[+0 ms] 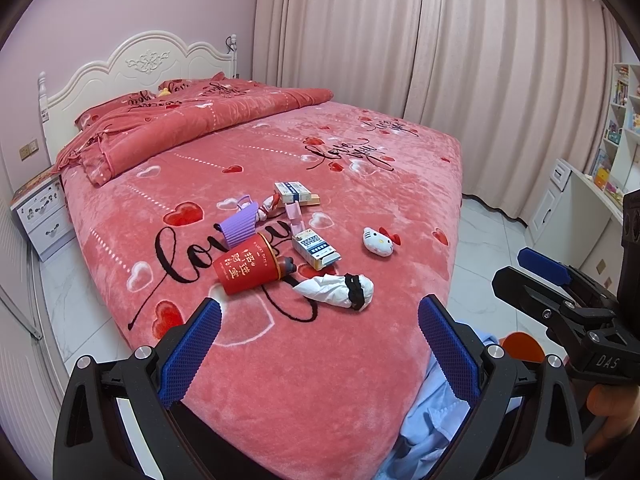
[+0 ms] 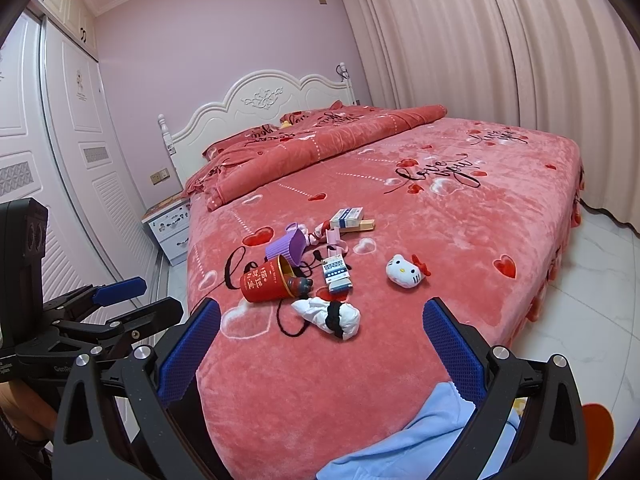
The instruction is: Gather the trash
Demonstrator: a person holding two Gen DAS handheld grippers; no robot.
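Observation:
A litter of small items lies on the pink bedspread [image 1: 360,380] near the bed's foot. A red paper cup [image 1: 245,267] [image 2: 264,283] lies on its side. Beside it are a crumpled white tissue with a black hair tie [image 1: 340,290] [image 2: 330,315], a purple ribbed cup [image 1: 238,227] [image 2: 289,246], two small cartons [image 1: 315,249] [image 1: 295,193] and a white cat plush [image 1: 379,241] [image 2: 406,271]. My left gripper [image 1: 320,316] hovers open just short of the tissue. My right gripper [image 2: 322,318] is open too, level with it, with nothing between its fingers.
A rolled quilt [image 1: 192,128] and pillows lie by the white headboard [image 1: 132,68]. A nightstand [image 1: 40,216] stands left of the bed, a wardrobe [image 2: 60,140] beyond it. Curtains [image 1: 440,60] hang behind; shelves and a desk [image 1: 592,184] sit at right. Light blue cloth [image 2: 420,440] lies below the grippers.

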